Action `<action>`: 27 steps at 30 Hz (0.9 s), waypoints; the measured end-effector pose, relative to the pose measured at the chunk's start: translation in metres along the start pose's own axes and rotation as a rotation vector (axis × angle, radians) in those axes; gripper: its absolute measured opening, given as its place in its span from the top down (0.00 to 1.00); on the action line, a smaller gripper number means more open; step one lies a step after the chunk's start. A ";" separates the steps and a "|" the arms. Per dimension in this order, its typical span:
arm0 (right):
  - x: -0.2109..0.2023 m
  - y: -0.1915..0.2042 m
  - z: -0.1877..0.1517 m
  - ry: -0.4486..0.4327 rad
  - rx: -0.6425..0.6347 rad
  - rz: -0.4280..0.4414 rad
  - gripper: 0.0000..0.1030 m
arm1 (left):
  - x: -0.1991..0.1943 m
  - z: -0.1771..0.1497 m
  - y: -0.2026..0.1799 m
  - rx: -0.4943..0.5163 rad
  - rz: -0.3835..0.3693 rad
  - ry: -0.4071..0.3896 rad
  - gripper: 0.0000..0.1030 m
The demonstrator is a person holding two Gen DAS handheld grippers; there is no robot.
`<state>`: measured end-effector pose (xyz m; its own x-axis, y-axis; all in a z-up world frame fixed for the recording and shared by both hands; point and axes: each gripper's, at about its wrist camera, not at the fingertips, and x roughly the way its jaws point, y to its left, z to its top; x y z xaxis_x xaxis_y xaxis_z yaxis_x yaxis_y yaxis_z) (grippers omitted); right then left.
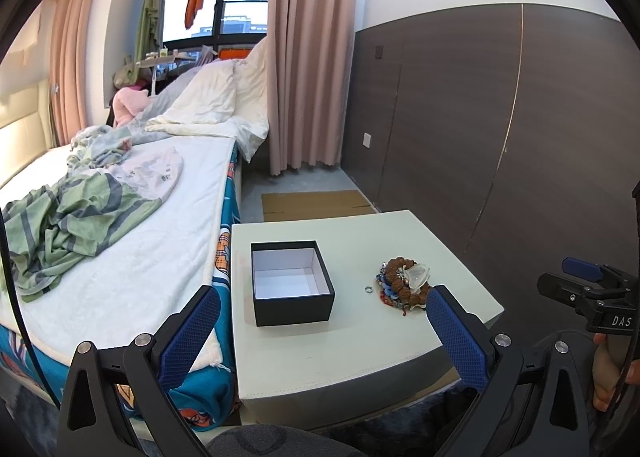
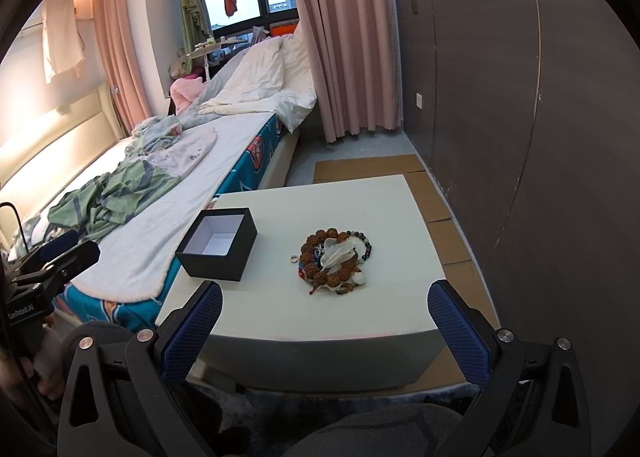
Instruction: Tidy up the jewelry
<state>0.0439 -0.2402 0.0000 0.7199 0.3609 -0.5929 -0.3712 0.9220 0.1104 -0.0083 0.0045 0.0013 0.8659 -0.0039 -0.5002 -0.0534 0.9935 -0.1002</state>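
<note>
You had both grippers held back off the near edge of the table (image 2: 360, 321), nothing picked up yet. Left gripper (image 1: 320, 331) was spread wide with nothing between the pads; right gripper (image 2: 325, 331) likewise spread wide and holding nothing.

The box (image 2: 218, 243) sat open toward the table's left edge, nearest the bed (image 2: 132, 253), and looked bare inside. The pile (image 2: 336, 259) of jewelry lay near the middle of the surface, well apart from the box: brown bead bracelet, a dark bead strand, blue and red bits, a pale translucent piece on top. The ring (image 2: 293, 258) lay just beside the pile on its left, between pile and box.

Risks as I judged them:
- Pieces looked tangled. Pinching one bead strand could have dragged the rest along and scattered them toward the right edge.
- The ring was small and flat on the surface. Wide pads could have pushed it instead of gripping it, and it could have rolled off.
- The box was light-looking and close to the left edge. A nudge while dropping items in could have shoved it off toward the bed.
- The pale piece looked slippery and loose on top, so it could have slid off mid-lift.
</note>
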 end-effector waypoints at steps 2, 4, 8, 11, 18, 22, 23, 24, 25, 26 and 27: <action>0.000 0.000 0.000 0.001 0.001 0.001 0.00 | 0.000 0.000 0.001 -0.005 -0.001 0.001 0.01; 0.000 0.000 0.000 0.001 0.001 0.001 0.00 | 0.000 -0.001 0.002 -0.008 -0.001 0.002 0.01; 0.000 0.000 0.000 0.001 0.001 0.000 0.00 | 0.000 -0.002 0.002 -0.006 -0.001 0.001 0.01; 0.000 -0.001 0.000 0.001 0.001 0.000 0.00 | 0.000 -0.001 0.002 -0.008 -0.002 0.002 0.01; 0.001 -0.003 0.000 0.003 0.013 0.008 0.00 | 0.007 -0.004 0.005 -0.012 -0.004 0.023 0.01; 0.006 -0.008 0.001 0.023 0.029 0.003 0.00 | 0.019 -0.005 0.013 -0.016 -0.006 0.057 0.01; 0.007 -0.009 0.001 0.024 0.032 0.000 0.00 | 0.020 -0.005 0.015 -0.014 -0.005 0.061 0.01; 0.008 -0.011 0.002 0.024 0.037 -0.001 0.00 | 0.022 -0.004 0.016 -0.010 -0.006 0.066 0.01; 0.009 -0.013 0.003 0.024 0.046 0.006 0.00 | 0.024 -0.003 0.017 -0.008 -0.008 0.069 0.01; 0.009 -0.015 0.005 0.022 0.059 0.013 0.00 | 0.025 -0.002 0.017 -0.006 -0.013 0.070 0.01; 0.010 -0.018 0.007 0.020 0.071 0.016 0.00 | 0.026 0.000 0.018 -0.006 -0.014 0.070 0.01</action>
<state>0.0615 -0.2520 -0.0021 0.7021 0.3739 -0.6060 -0.3401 0.9238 0.1759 0.0134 0.0218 -0.0138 0.8299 -0.0259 -0.5573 -0.0448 0.9926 -0.1128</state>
